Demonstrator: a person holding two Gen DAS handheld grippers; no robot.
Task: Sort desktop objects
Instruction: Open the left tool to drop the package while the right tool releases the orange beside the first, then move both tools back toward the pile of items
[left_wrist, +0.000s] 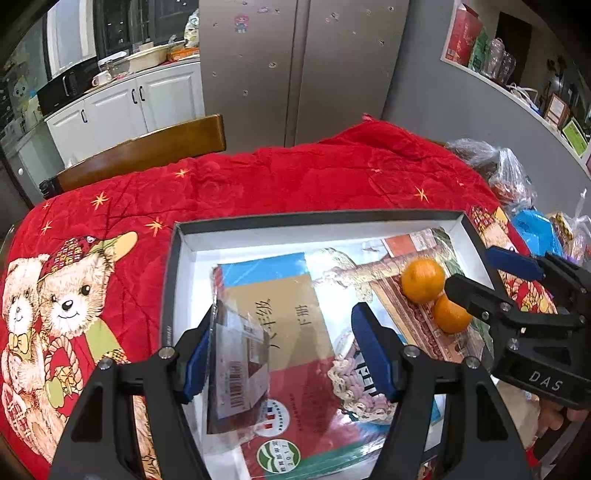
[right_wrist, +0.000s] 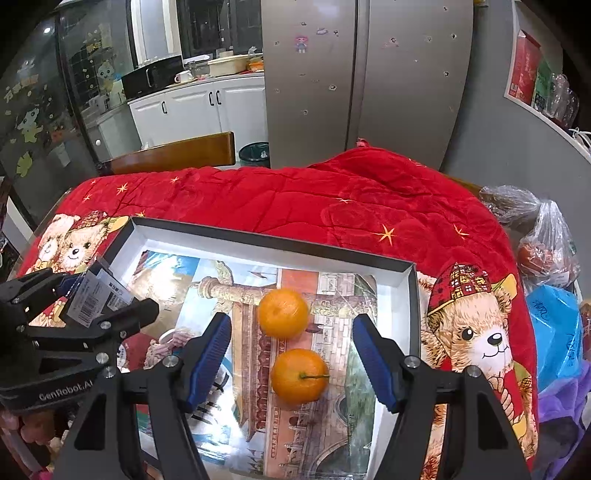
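Observation:
A shallow white box with a dark rim (left_wrist: 173, 280) (right_wrist: 413, 295) lies on the red quilt. It holds books (left_wrist: 295, 321) (right_wrist: 332, 406) and two oranges (left_wrist: 423, 278) (right_wrist: 282, 312), (left_wrist: 450, 314) (right_wrist: 299, 374). My left gripper (left_wrist: 288, 350) (right_wrist: 74, 295) is open over the box's left part; a clear plastic packet with a barcode label (left_wrist: 238, 369) (right_wrist: 94, 293) leans against its left finger pad. My right gripper (right_wrist: 291, 354) (left_wrist: 491, 269) is open and empty, its fingers either side of the nearer orange, above it.
The red teddy-bear quilt (left_wrist: 258, 184) (right_wrist: 369, 206) covers the table. Plastic bags (right_wrist: 546, 243) (left_wrist: 509, 177) and a blue bag (right_wrist: 554, 332) crowd the right edge. A wooden chair back (left_wrist: 147, 151) (right_wrist: 173, 153) stands behind, with a fridge beyond.

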